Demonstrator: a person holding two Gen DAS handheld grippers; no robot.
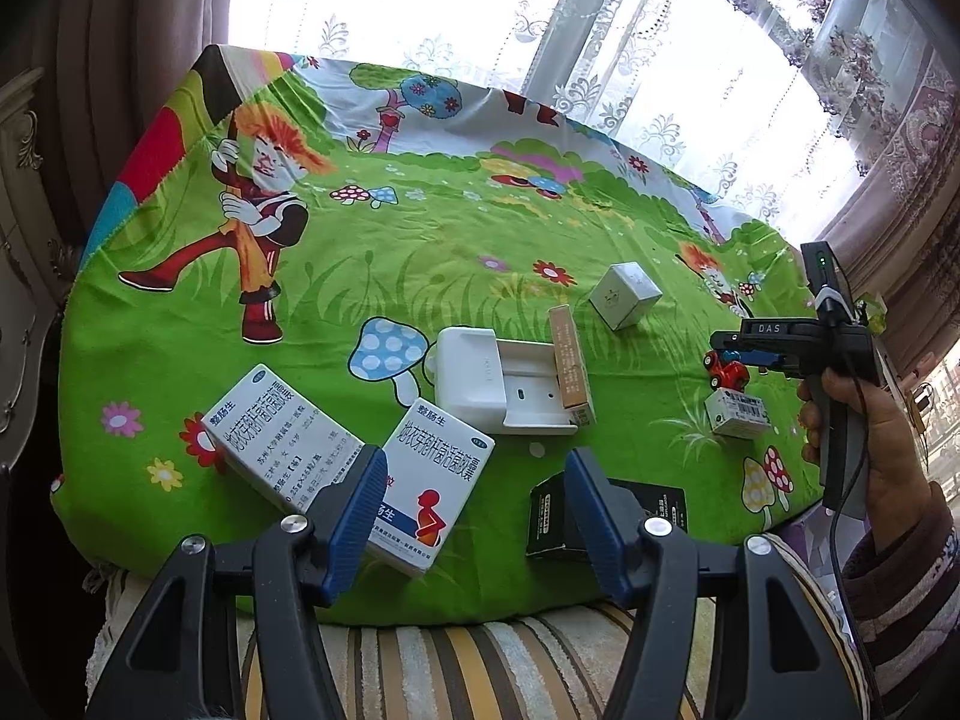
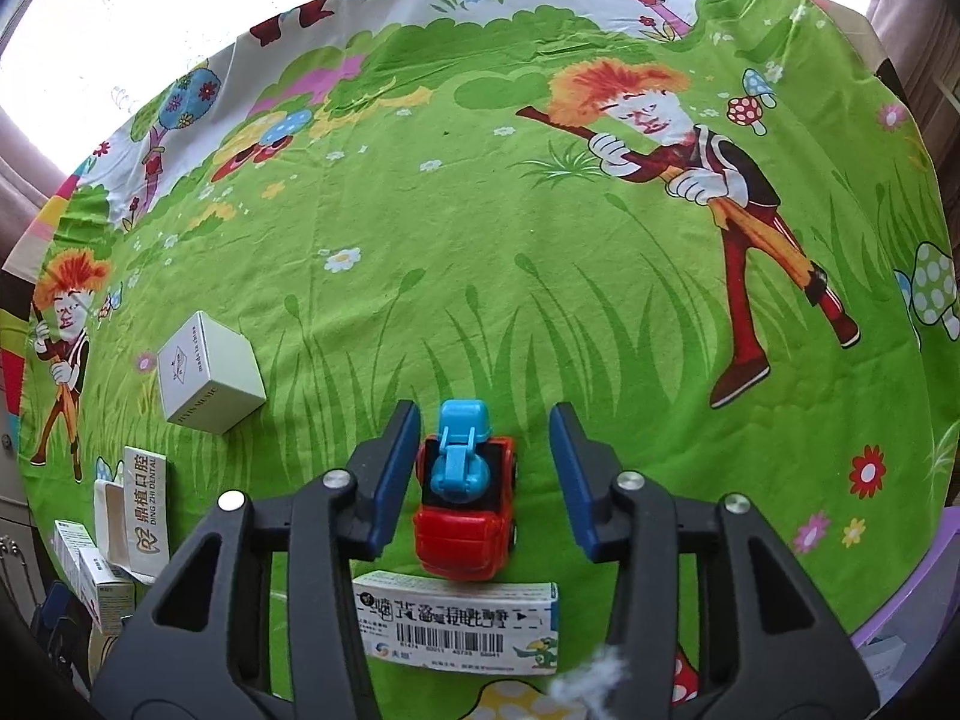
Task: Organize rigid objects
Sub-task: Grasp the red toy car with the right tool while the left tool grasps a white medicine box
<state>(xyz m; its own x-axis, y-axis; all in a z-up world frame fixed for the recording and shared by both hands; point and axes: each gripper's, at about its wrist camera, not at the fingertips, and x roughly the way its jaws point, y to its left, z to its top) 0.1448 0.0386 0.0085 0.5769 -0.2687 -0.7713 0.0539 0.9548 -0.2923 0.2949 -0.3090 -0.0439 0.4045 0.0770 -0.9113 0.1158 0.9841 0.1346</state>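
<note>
A red toy truck with a blue mixer (image 2: 467,501) stands on the green cartoon cloth between the jaws of my right gripper (image 2: 485,450), which is open around it without touching. A small white barcode box (image 2: 456,624) lies just behind the truck. In the left wrist view the truck (image 1: 727,369) sits under the right gripper (image 1: 729,341). My left gripper (image 1: 477,480) is open and empty above the near edge, between a white medicine box (image 1: 435,489) and a black box (image 1: 549,516).
A second medicine box (image 1: 279,441), a white plastic holder (image 1: 498,384) with a tan box (image 1: 570,360) leaning on it, and a white cube box (image 1: 624,294) lie on the cloth-covered table (image 1: 420,228). Lace curtains and a window are behind.
</note>
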